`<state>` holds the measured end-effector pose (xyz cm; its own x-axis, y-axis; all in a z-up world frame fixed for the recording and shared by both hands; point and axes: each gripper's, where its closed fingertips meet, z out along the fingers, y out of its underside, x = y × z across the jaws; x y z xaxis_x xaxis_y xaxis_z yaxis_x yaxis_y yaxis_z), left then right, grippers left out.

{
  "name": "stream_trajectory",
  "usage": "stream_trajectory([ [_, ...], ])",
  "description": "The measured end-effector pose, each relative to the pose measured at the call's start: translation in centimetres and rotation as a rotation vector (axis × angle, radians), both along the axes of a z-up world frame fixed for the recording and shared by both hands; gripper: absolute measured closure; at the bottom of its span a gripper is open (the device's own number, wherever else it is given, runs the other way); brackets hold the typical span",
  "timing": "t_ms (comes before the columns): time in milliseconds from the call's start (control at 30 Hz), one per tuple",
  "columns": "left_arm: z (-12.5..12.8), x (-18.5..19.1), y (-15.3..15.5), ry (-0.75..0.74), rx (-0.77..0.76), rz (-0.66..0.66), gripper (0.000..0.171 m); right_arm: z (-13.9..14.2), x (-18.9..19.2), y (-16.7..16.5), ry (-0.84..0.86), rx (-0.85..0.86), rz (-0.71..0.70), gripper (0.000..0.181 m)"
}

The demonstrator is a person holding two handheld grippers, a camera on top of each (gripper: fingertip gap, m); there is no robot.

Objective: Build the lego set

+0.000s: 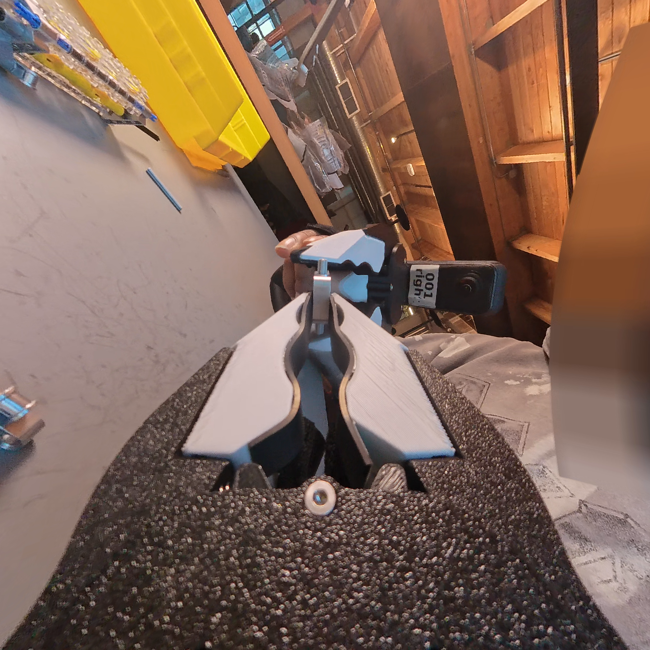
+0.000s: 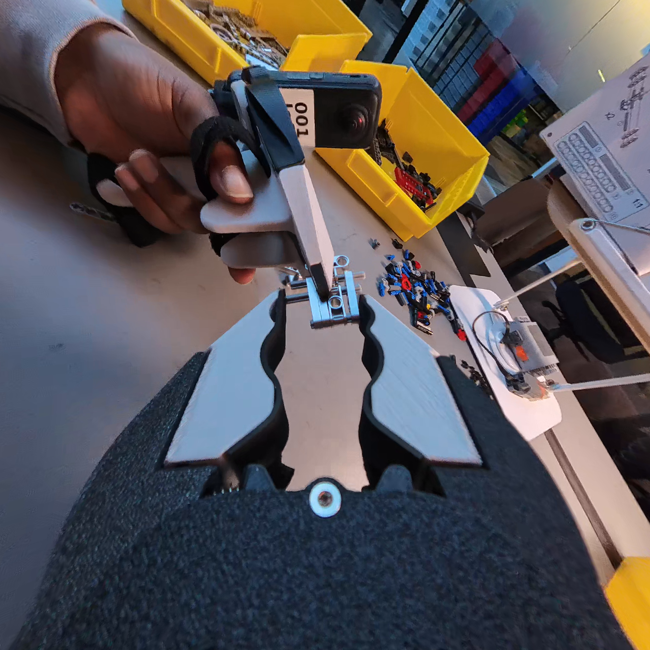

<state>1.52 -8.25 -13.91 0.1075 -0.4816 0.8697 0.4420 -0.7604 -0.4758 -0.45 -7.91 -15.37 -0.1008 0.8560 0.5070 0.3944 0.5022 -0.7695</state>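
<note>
Over table (image 2: 105, 351) | left tongs (image 1: 320, 299) pinch one grey assembly (image 2: 327, 299) | right tongs (image 2: 322, 306) spread

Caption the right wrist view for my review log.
Right hand-held gripper open around a grey brick assembly that the left hand-held gripper pinches above the table.

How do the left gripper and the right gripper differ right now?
The left gripper is shut on the grey beam assembly, while the right gripper is open, its fingers either side of that assembly without clamping it. The left gripper reaches down steeply from above; the right gripper comes in lower along the table. Both have pale fingers with wavy black inner pads.
</note>
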Motion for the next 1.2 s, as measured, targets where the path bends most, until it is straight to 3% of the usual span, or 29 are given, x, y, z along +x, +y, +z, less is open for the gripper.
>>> stream_trajectory([
  [100,-0.3,0.1,0.0,-0.008,-0.021,-0.005,0.165,-0.2,0.1,0.4,-0.008,0.026,-0.014,0.157],
  [300,-0.2,0.1,0.0,-0.028,-0.027,-0.011,0.166,-0.1,0.1,0.5,0.002,0.055,-0.015,0.156],
  [533,-0.4,0.2,-0.1,-0.032,-0.045,-0.027,0.166,-0.3,0.1,0.7,0.016,0.027,0.008,0.120],
  [667,-0.6,0.6,-0.4,-0.030,-0.055,-0.048,0.166,0.0,0.1,0.4,0.038,0.066,0.021,0.142],
  [1200,-0.1,1.1,-1.0,-0.016,-0.016,-0.123,0.165,0.5,0.4,-0.3,0.061,0.013,0.056,0.143],
])
